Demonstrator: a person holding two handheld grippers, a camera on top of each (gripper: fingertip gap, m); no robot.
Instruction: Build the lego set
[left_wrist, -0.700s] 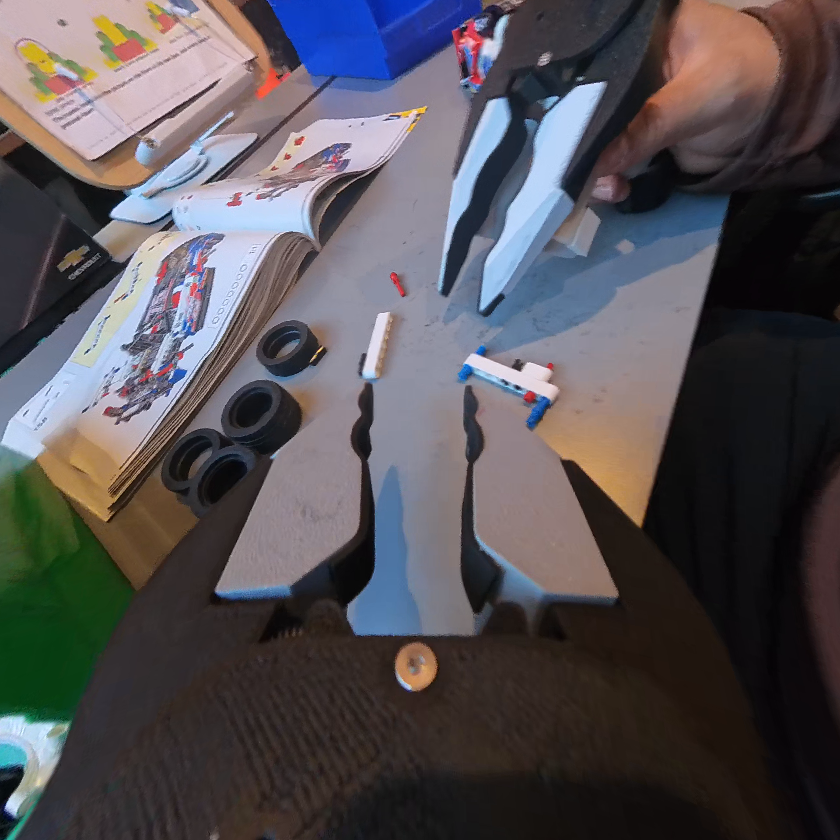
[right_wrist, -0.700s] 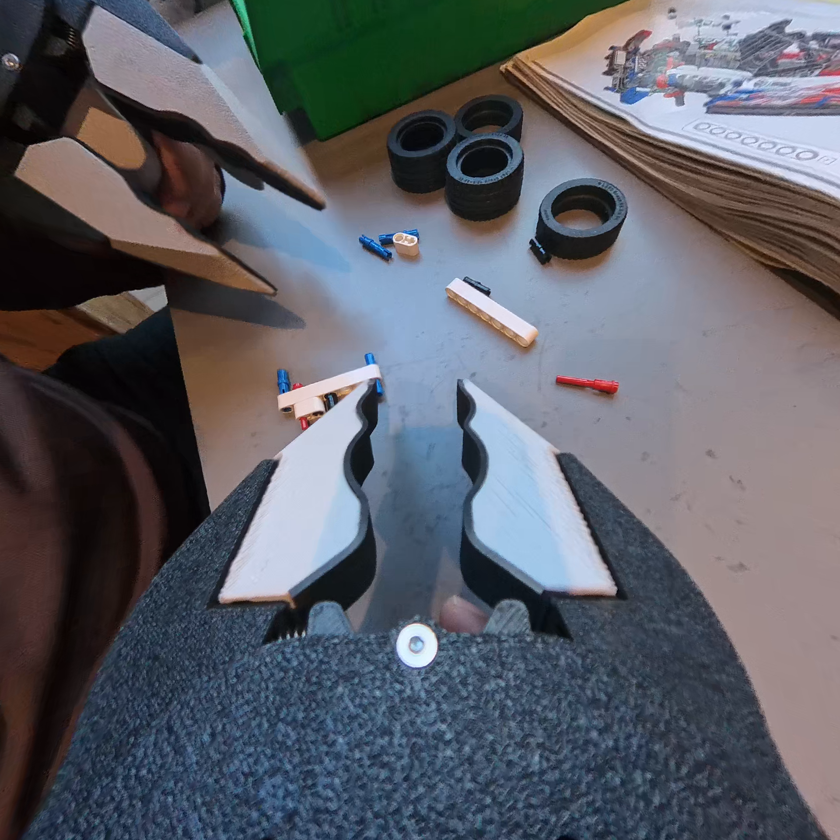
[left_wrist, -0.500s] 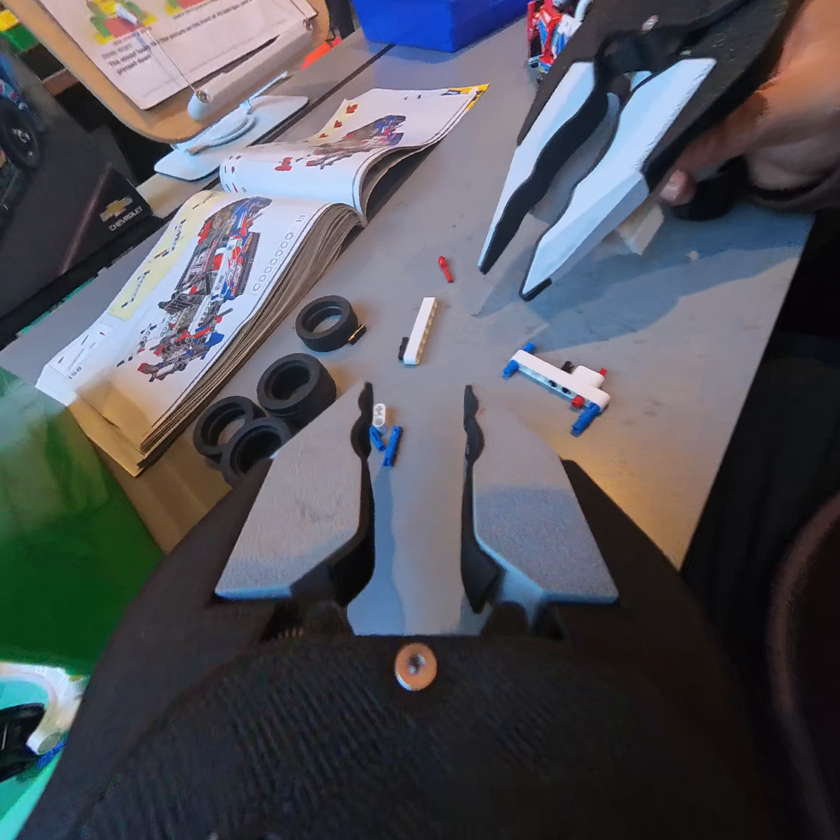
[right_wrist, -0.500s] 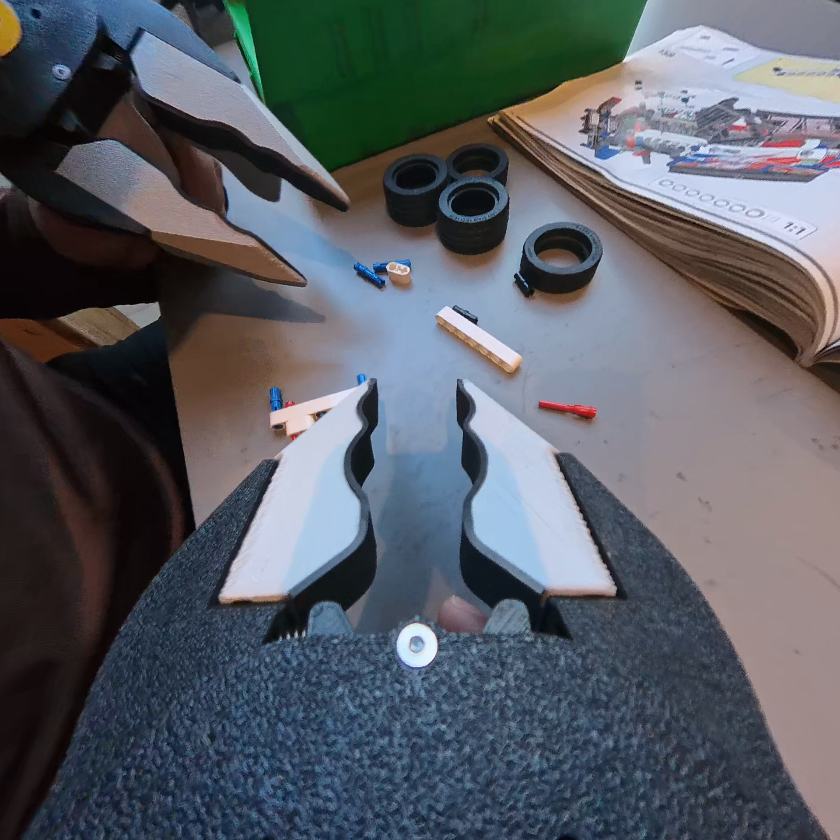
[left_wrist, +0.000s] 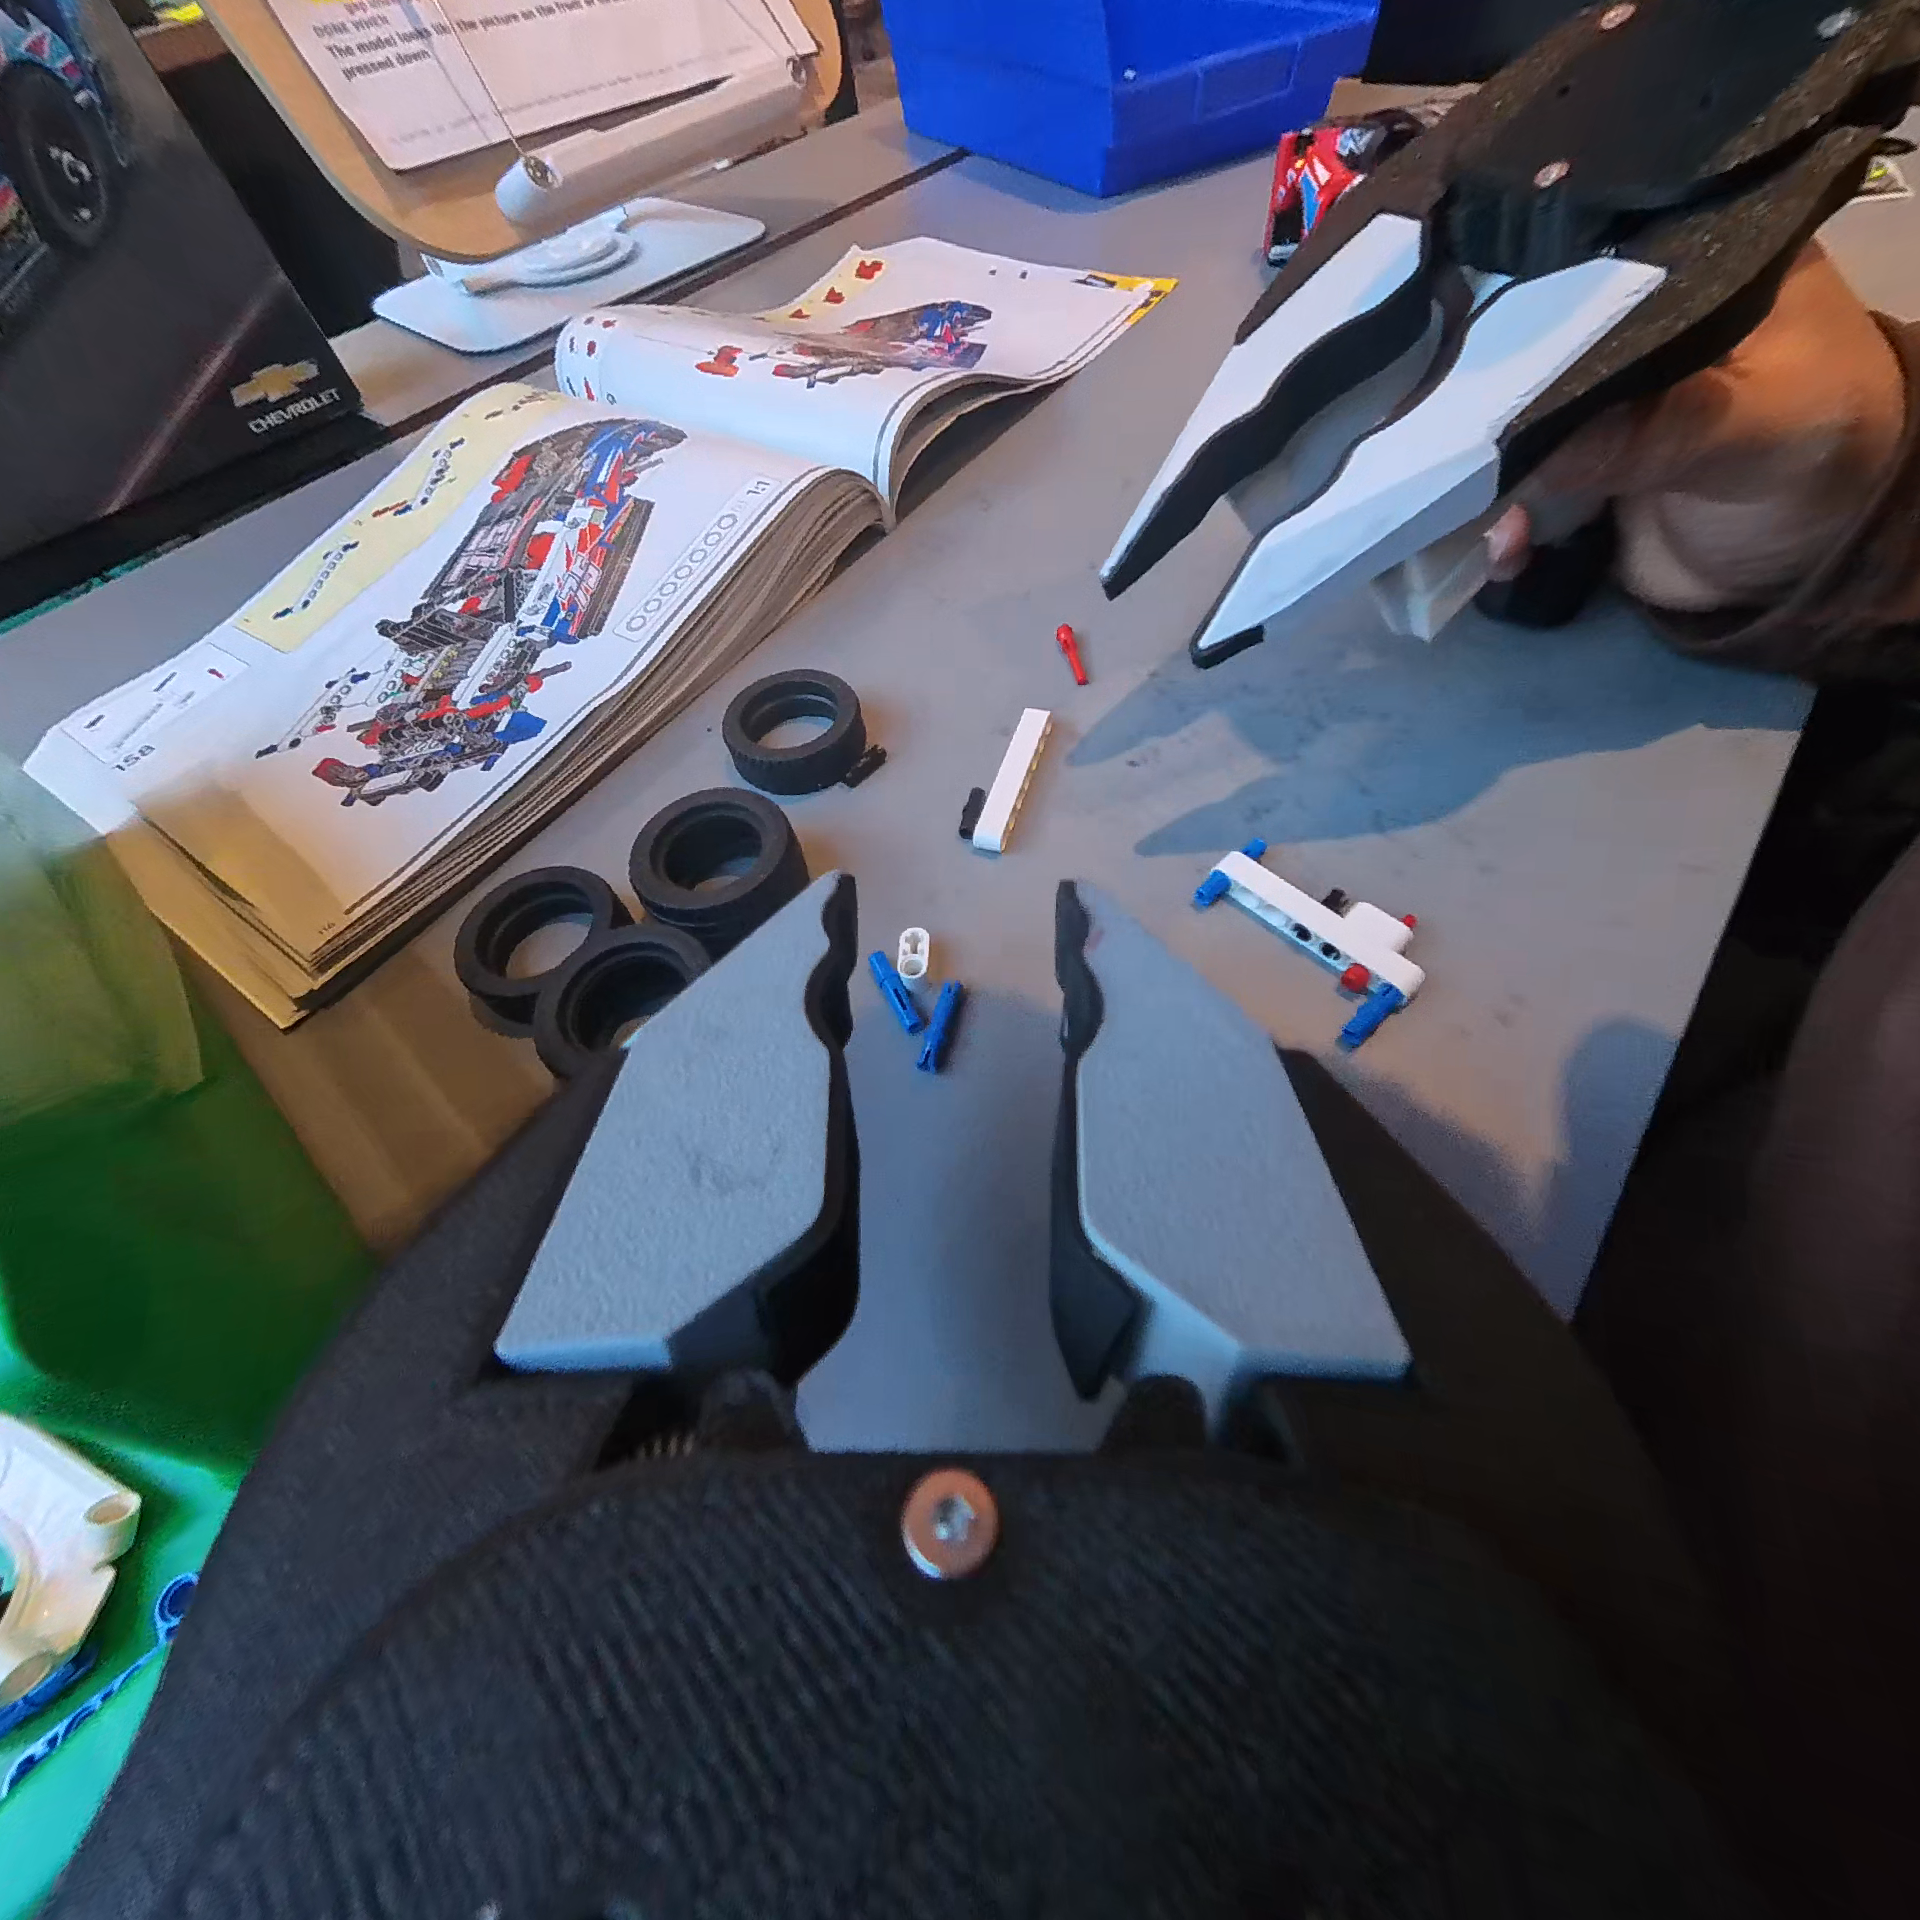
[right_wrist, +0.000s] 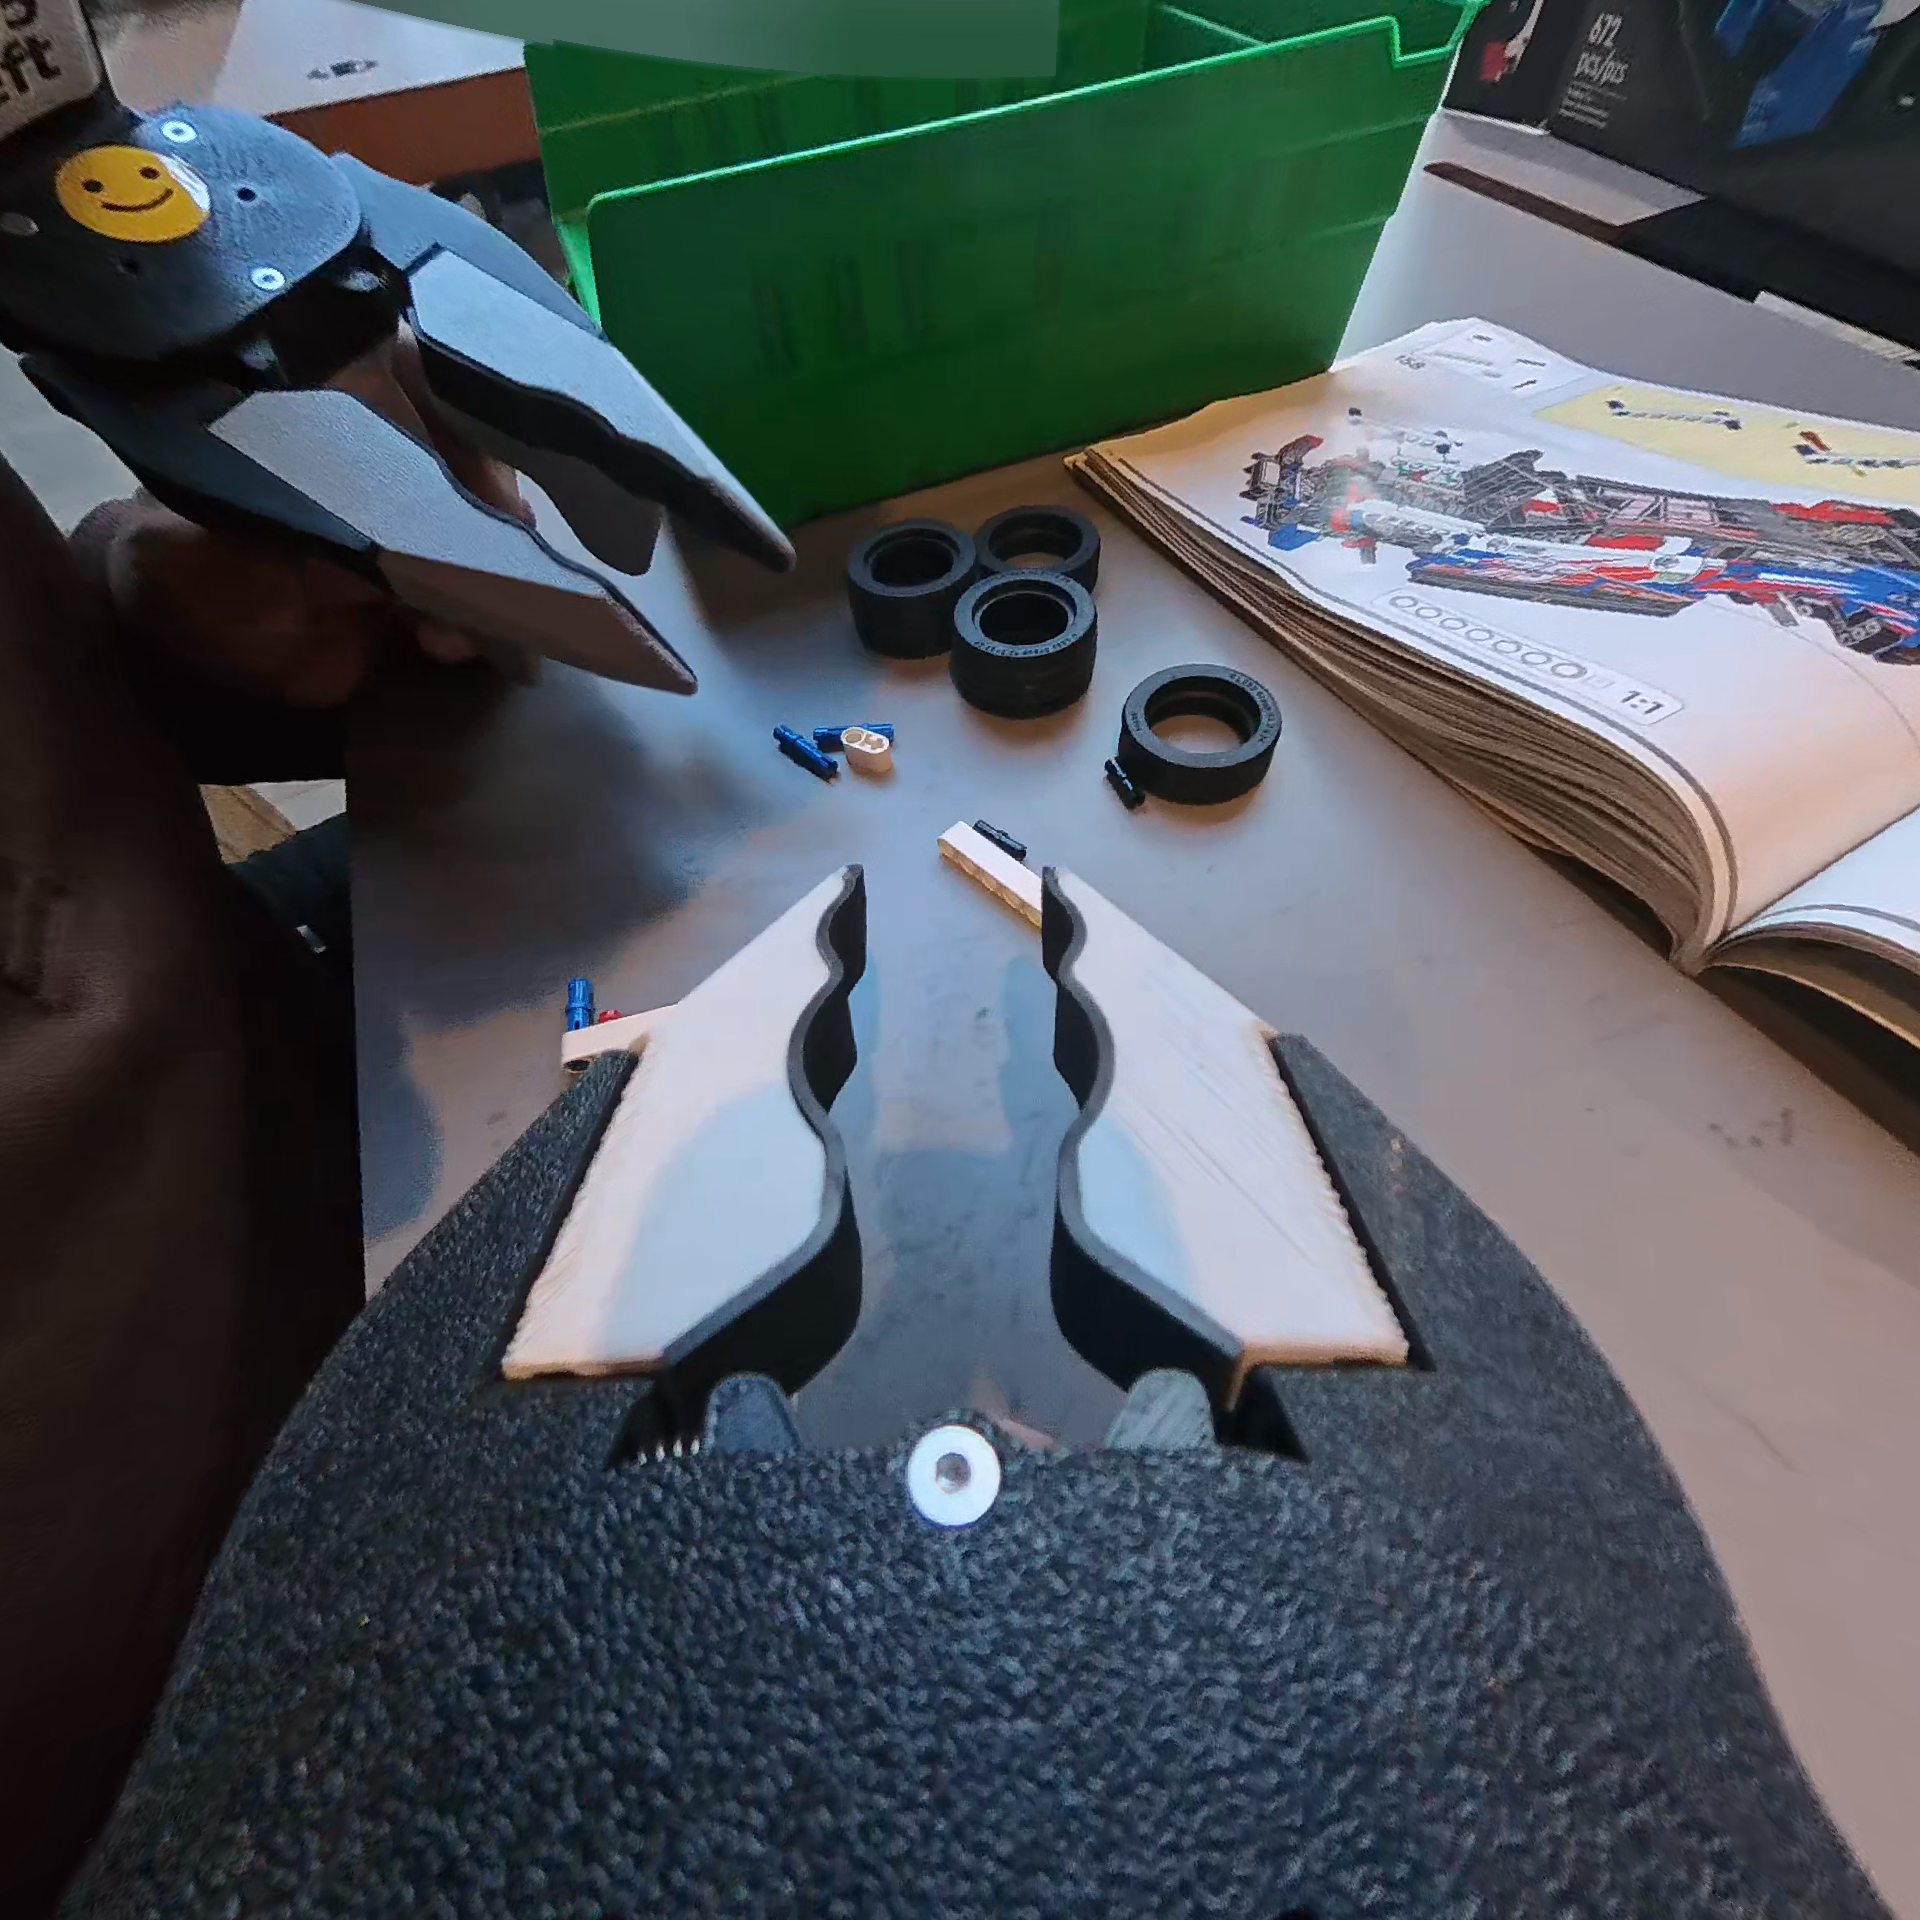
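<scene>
— Going left to right from the left wrist view: what's on the desk (left_wrist: 1455, 769)?

— Far left, the open instruction book (left_wrist: 499, 623). Then four black tyres (left_wrist: 717, 862), three bunched together and one apart. Then two blue pins (left_wrist: 914, 1003) with a small white connector (left_wrist: 912, 951) touching them. Past those, farther off, a long white beam (left_wrist: 1013, 779), and beyond it a red axle pin (left_wrist: 1071, 652). Right of the pins lies the little white sub-assembly (left_wrist: 1311, 928), with blue and red pins stuck in it.

— And the grippers?

— Both spread, holding nothing. The left gripper (left_wrist: 954, 914) hovers with the blue pins just ahead, between its fingertips. The right gripper (right_wrist: 951, 883) hangs above the near end of the white beam.

— So which piece goes first?

— My guess is the pins: they're nearest the left gripper, lying roughly along its reach, slightly splayed apart. The sub-assembly lies crosswise, nearer the right one.

— Tricky?

— They're small and round, so they'll likely roll if nudged.
</scene>
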